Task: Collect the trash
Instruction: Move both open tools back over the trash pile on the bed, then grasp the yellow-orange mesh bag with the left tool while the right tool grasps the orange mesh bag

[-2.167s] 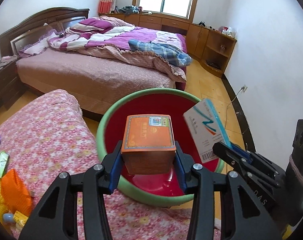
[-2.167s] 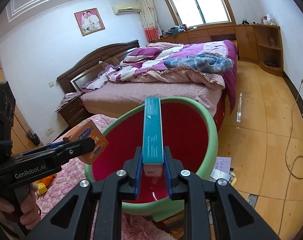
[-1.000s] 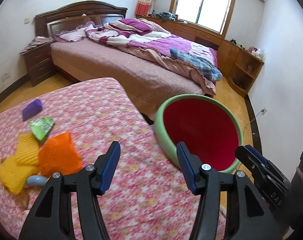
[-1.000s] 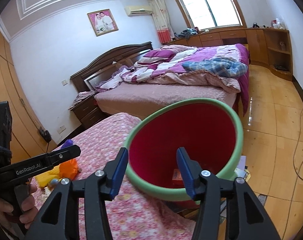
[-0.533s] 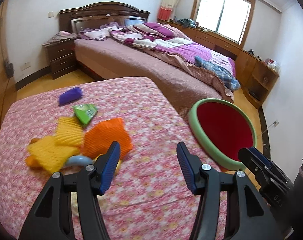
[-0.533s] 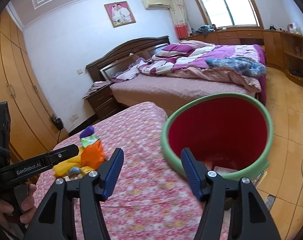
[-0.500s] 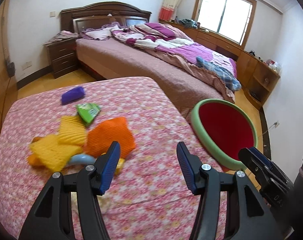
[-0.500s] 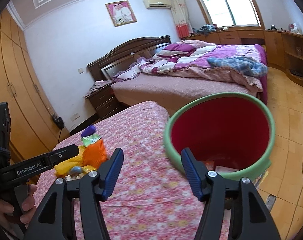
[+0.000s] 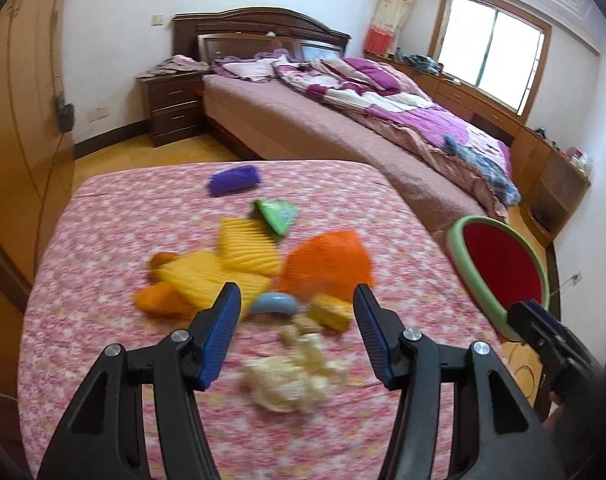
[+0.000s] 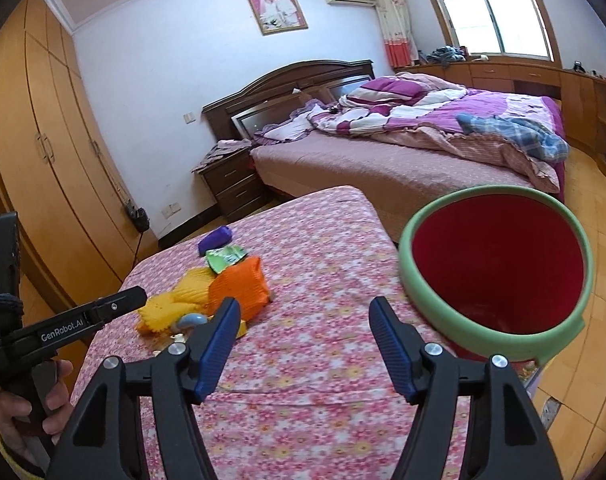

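Both boxes gone from the claws since earlier. Left gripper half open, empty, aimed at the trash pile of orange and yellow wrappers on the floral-clothed table. Right gripper opening, empty. Green-rimmed red bin beside the table edge, presumably for short drops.

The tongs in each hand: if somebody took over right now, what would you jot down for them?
Left tongs: open, empty, pointing at the litter pile.
Right tongs: empty, jaws opening, nothing between them.
Bin: green rim, red inside, off the right edge of the flowered table. Its contents are not clear from here.
Left on the table: purple item, green packet, yellow pieces, orange piece, blue curved item, small yellow box, crumpled pale paper.
To do: carry each to the bin.
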